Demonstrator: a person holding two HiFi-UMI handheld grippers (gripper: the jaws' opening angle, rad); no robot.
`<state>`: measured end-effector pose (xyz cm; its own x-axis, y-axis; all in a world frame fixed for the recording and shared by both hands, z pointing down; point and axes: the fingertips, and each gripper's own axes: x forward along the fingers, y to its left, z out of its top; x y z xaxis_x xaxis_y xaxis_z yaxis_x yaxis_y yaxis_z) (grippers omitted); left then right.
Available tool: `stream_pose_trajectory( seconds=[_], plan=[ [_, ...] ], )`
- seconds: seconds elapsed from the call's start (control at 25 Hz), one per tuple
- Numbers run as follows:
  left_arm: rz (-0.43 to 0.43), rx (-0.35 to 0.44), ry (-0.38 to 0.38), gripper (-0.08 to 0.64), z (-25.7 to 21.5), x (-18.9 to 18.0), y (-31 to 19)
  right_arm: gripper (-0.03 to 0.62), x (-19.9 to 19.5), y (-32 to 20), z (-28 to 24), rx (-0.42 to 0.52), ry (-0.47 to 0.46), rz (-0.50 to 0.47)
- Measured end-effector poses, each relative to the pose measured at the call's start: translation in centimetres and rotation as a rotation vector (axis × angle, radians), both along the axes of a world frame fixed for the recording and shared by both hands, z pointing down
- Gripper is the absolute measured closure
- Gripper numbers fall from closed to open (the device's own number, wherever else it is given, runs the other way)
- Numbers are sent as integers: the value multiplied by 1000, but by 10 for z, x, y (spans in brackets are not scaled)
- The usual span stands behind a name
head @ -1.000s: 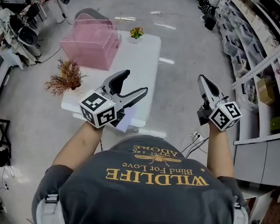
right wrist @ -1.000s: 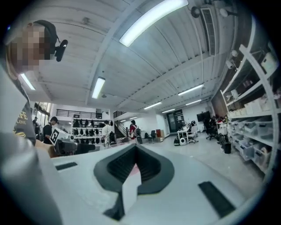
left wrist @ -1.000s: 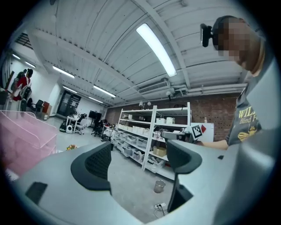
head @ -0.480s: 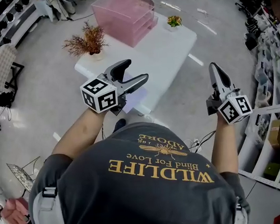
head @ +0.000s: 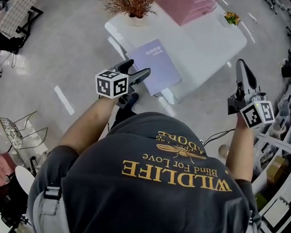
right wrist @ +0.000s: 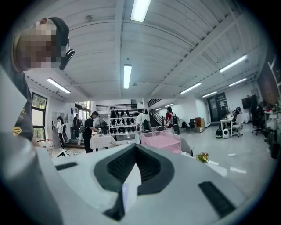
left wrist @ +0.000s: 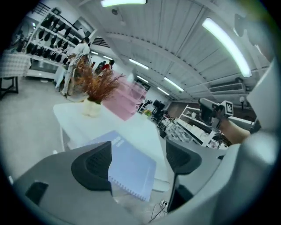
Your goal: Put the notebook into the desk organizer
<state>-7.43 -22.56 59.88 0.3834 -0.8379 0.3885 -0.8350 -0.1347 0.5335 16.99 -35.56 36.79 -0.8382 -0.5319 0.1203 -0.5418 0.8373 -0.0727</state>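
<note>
The notebook (head: 154,66) lies flat at the table's (head: 200,41) near edge, just beside the left claw (head: 137,69), which gapes wide and holds nothing. The right claw (head: 240,66), pressed closed and empty, hangs off the table's right edge.

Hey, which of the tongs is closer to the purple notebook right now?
Left. The left tongs hang open right by the notebook's edge, aimed at it; the right tongs are shut, off beyond the table's other side, well away.

Dark grey T-shirt (head: 155,191) with yellow lettering and an insect print, pale grey shoulder straps (head: 43,220), grey-and-black left gripper (head: 137,69) and right gripper (head: 241,66), black-and-white marker cubes (head: 112,84)
</note>
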Motion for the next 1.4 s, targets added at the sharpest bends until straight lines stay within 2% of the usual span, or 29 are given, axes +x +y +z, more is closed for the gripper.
stream_pose_trajectory(
  seconds=[0.12,0.2,0.4,0.56,0.68,0.84,0.92,1.04,1.16,1.28,1.4],
  plan=[
    [-52,-107,13,170,54,-13,11,592,-22,1,10,2,15,-34],
    [-94,-164,49,170,83,-16,13,592,-32,-1,14,5,18,-51],
    [-183,-286,205,170,139,-20,12,592,-53,-6,26,4,28,-83],
    [-219,-346,349,170,166,-16,5,592,-63,-8,41,-9,49,-105],
    [-226,-370,393,203,177,-11,0,592,-63,-8,51,-24,64,-115],
    [-209,-356,406,344,173,-3,-6,592,-53,-6,58,-34,77,-116],
    [-201,-361,368,414,166,0,-8,592,-45,-6,57,-36,76,-112],
    [-213,-400,306,460,154,1,-3,592,-34,-6,51,-32,64,-103],
    [-244,-423,281,489,133,0,3,592,-21,-7,39,-16,47,-101],
    [-281,-409,308,514,105,1,10,592,-6,-7,28,-4,27,-101],
    [-288,-358,364,515,67,6,11,592,9,-6,16,14,5,-102]
  ],
)
